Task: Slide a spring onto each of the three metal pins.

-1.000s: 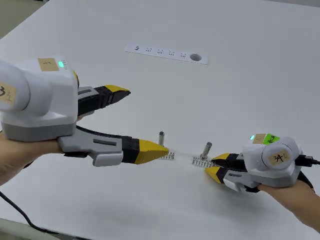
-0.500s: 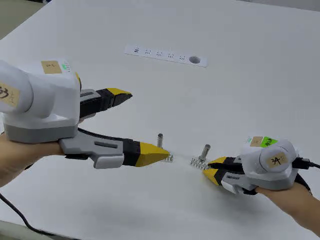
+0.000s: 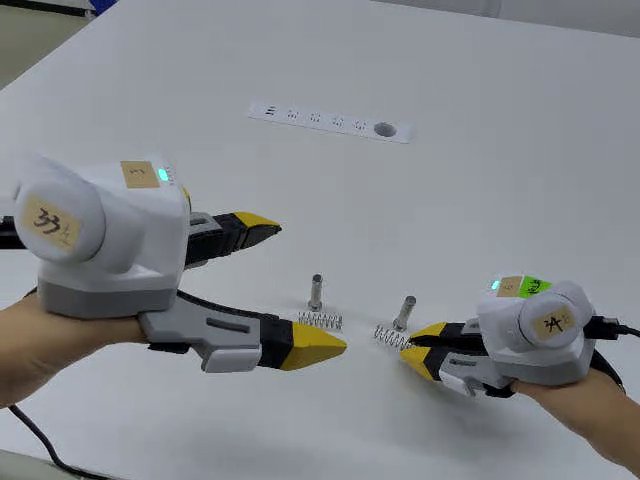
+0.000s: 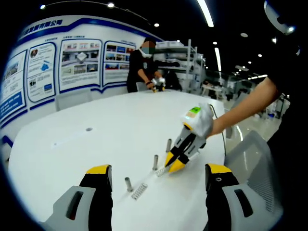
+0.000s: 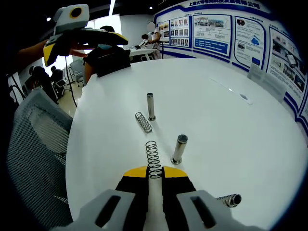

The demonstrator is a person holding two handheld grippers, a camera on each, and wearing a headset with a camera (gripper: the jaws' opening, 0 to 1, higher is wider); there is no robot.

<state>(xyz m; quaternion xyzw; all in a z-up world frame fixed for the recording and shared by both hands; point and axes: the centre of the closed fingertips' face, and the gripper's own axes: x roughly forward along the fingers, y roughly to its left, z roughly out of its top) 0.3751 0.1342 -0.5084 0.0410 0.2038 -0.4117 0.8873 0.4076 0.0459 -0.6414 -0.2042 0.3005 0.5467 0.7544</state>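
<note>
Your head camera looks forward and down at the table (image 3: 480,150) from above and close by, so you see your left gripper (image 3: 308,287) and your right gripper (image 3: 408,345) from behind. The camera on your left gripper sits low over the table and looks across it, straight at your right gripper a little way off. The camera on your right gripper sits even lower and nearer to the table. It looks back the other way, past the spring (image 5: 153,159) at its tips, to your left gripper. So those two cameras face each other. All three share the middle patch of table with the pins (image 3: 316,290).
</note>
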